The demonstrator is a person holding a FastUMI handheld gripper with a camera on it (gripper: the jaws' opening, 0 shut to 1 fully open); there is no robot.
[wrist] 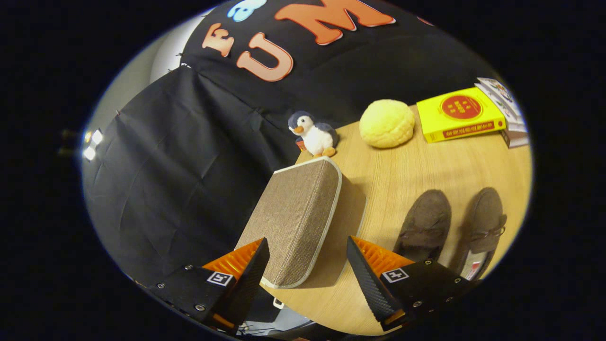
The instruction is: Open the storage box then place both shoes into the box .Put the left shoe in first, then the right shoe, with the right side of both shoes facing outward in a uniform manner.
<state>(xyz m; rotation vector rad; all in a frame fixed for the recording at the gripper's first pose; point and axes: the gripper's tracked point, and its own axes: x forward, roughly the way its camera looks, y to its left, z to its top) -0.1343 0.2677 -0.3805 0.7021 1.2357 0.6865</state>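
A brown fabric storage box with white trim stands on the wooden table, near the table's edge. Its lid faces me; whether it is lifted I cannot tell. My gripper is open, its fingers spread to either side of the box's near end, and I see no contact with it. Two brown suede shoes lie side by side beyond the right finger: one closer to the box, the other further out, its insole showing at the heel.
Beyond the box stands a small penguin plush. A yellow round plush and a yellow book beside a stack of books lie at the table's far side. Black cloth hangs past the table edge.
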